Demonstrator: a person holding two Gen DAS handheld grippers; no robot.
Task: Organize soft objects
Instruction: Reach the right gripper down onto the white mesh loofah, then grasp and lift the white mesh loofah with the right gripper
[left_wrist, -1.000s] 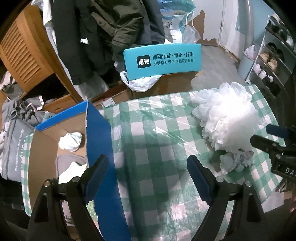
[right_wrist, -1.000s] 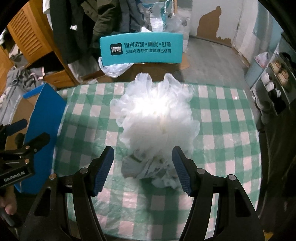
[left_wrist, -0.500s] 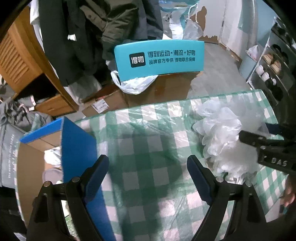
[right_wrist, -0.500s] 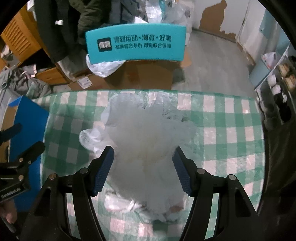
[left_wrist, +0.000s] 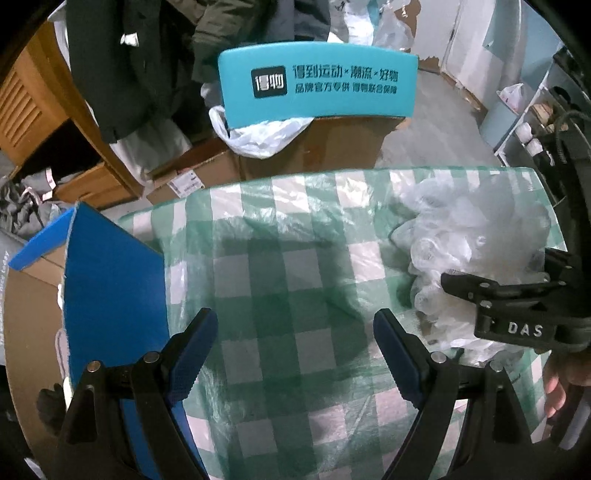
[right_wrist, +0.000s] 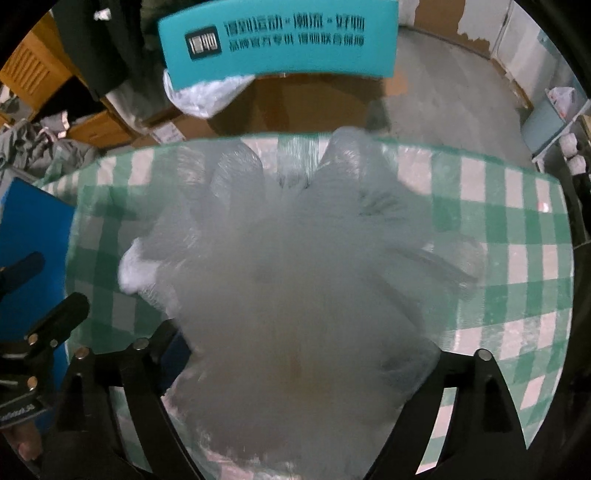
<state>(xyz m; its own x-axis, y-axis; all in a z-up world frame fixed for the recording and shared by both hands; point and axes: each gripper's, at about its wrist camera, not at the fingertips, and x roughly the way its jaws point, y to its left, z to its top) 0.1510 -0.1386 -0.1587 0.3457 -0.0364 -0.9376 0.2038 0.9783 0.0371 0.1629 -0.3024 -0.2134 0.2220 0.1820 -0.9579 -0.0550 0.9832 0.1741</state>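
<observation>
Across the green-and-white checked table covered in clear plastic sheet (left_wrist: 280, 295), the biggest thing in play is the white, frilly mesh bath pouf (right_wrist: 295, 295), which rests on the cloth toward the right side in the left wrist view and fills most of the right wrist view. At the table's left edge stands an open cardboard box with blue flaps (left_wrist: 107, 280), probably the place for soft things. The step in hand looks like the pick-up of the pouf. The right gripper (right_wrist: 299, 373) is sunk over it, and its jaws have just been opening, so they now stand wide with the pouf's mesh bulging between them; whether the pads touch it cannot be told, since the mesh hides them. The next move calls for closing those jaws deep enough into the springy mesh to catch its core, not just outer frills. The left gripper (left_wrist: 295, 354) hovers above bare cloth between box and pouf, its blue-padded jaws spread wide and holding nothing.
</observation>
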